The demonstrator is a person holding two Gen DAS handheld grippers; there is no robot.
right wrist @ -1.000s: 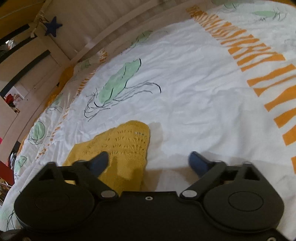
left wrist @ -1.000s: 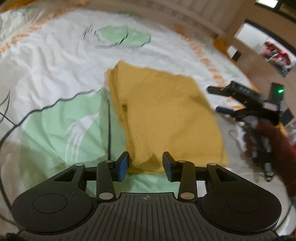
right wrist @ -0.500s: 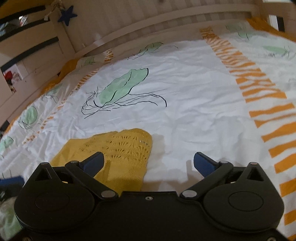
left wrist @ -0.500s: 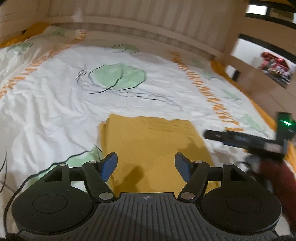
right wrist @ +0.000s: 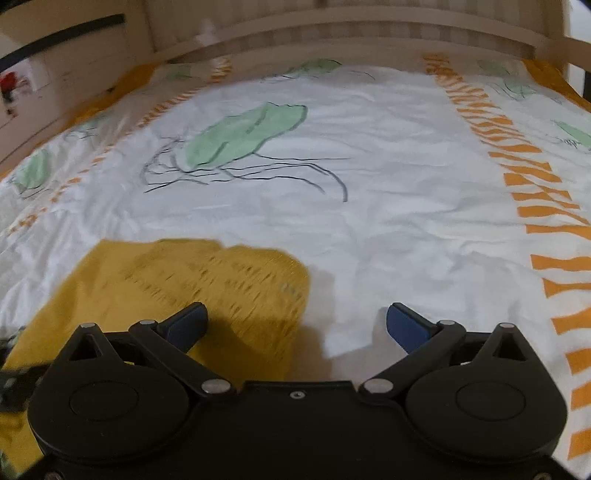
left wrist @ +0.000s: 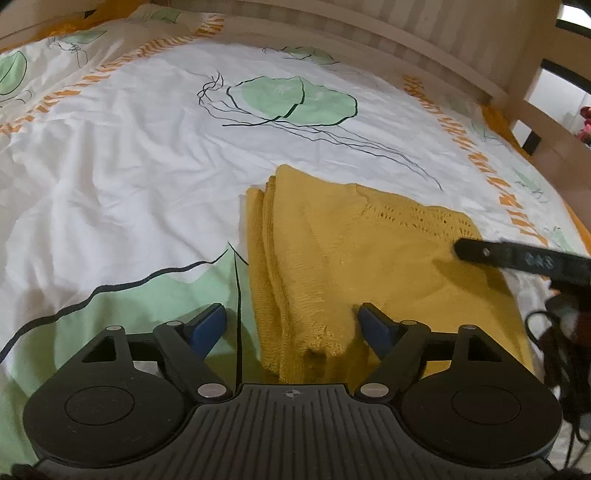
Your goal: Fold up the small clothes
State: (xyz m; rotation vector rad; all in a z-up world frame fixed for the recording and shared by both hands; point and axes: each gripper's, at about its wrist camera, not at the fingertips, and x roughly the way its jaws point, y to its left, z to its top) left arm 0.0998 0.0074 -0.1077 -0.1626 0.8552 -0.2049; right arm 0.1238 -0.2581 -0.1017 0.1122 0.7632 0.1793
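A mustard-yellow knitted garment (left wrist: 351, 258) lies folded into a layered rectangle on the white bed sheet (left wrist: 129, 166). My left gripper (left wrist: 291, 325) is open and empty, just above the garment's near corner. My right gripper (right wrist: 295, 321) is open and empty, its left finger over the garment's lacy edge (right wrist: 207, 280), its right finger over bare sheet. The right gripper's black finger (left wrist: 517, 258) shows in the left wrist view over the garment's right side.
The sheet has green jellyfish prints (left wrist: 291, 99) and orange striped bands (right wrist: 535, 184). A wooden slatted bed rail (right wrist: 332, 26) runs along the far edge. Dark cables (left wrist: 554, 332) hang at the right of the left wrist view.
My left gripper opened, letting go of the garment's near edge, and drew back and up. My right gripper stayed open and swung to the right across the garment's lacy edge.
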